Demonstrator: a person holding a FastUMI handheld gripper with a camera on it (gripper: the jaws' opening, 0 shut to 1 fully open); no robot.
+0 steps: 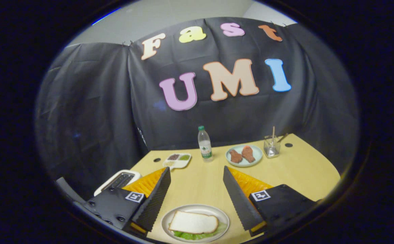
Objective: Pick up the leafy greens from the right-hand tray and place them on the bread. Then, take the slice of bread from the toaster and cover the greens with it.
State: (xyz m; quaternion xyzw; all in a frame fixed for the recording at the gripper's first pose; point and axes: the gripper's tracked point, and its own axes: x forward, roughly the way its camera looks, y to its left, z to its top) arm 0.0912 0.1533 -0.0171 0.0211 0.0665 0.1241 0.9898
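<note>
Gripper [197,184] held above the table [298,176], fingers spread wide, nothing between them, no contact with any item. Directly below the gap between the fingers: plate [217,215] carrying the stack. Top slice of bread [193,222] lying flat over the leafy greens [191,235], green edges protruding along the near side of the slice and toward the plate rim. Lower slice hidden beneath the greens, so not confirmable. Toaster [119,180] beside the left finger, partly covered by the gripper body, slots facing up; contents of the slots not discernible. Beyond the fingers, toward the far table edge: divided condiment dish [177,160] on the left, upright water bottle [204,144] with green cap near the centre, round tray [244,156] holding two brown pieces to the right of the bottle, and a clear glass cup [271,146] with sticks standing in it just beside that tray.
</note>
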